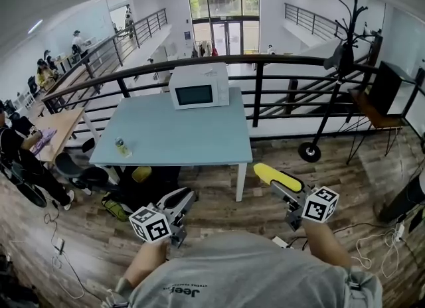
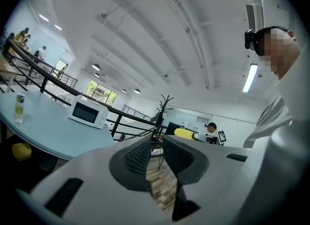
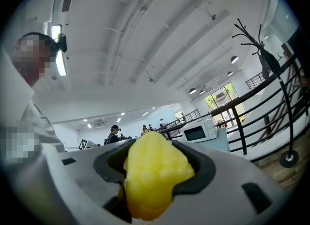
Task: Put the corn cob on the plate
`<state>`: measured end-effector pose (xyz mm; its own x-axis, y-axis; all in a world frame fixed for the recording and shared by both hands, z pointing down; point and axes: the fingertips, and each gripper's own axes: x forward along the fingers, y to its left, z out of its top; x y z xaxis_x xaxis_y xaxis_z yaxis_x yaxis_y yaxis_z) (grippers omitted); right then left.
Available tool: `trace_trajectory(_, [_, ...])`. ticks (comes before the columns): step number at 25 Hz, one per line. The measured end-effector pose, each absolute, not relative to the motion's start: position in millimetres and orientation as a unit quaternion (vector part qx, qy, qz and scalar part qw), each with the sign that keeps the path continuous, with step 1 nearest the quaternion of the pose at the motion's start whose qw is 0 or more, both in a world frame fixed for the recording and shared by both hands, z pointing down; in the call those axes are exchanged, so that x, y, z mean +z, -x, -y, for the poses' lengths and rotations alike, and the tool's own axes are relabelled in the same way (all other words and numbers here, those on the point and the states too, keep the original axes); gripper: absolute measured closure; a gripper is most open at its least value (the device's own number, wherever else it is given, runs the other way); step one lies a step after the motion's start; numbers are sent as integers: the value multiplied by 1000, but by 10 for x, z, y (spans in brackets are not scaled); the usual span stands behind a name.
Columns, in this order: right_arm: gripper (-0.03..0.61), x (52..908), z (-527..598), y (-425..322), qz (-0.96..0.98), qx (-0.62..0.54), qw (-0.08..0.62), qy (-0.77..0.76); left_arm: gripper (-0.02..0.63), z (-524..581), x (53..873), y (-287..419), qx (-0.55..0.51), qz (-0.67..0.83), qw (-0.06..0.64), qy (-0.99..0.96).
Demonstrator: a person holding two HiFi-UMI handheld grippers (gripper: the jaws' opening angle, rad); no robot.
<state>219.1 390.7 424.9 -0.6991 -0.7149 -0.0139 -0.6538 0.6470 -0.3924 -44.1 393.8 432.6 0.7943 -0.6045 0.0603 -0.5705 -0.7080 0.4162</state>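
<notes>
So, corn cob (image 3: 155, 173): bumpy, glossy yellow with a blunt rounded end, held in the air over the floor, off the table's front right corner.
Right gripper (image 1: 287, 192): smooth grey plastic shell, dark pads clamped on the cob's two sides.
Left gripper (image 2: 156, 155): same moulded grey shell, black mesh-textured pads a narrow gap apart, with only floor planks showing through.
Table (image 1: 179, 134): flat pale-blue top, white legs.
Microwave (image 1: 198, 86): boxy, white, dark door, at the table's far edge.
Bottle (image 1: 121, 146): small, upright, near the table's left edge.
Floor (image 1: 219, 187): wood-look planks.
</notes>
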Motion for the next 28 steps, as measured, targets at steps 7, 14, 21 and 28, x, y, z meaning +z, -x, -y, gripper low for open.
trace_trajectory(7, [336, 4313, -3922, -2455, -905, -190, 86, 370, 528, -4020, 4362, 117, -32, 320, 216, -922])
trace_trajectory(14, [336, 4365, -3804, -2474, -904, -193, 88, 371, 528, -3858, 4407, 83, -30, 313, 222, -923])
trace_trajectory(21, [336, 4383, -3435, -2243, -897, -189, 81, 392, 528, -3367, 4486, 275, -31, 283, 225, -932])
trace_trajectory(28, [336, 4315, -2811, -1743, -881, -186, 88, 426, 528, -2532, 4462, 776, -30, 248, 224, -942])
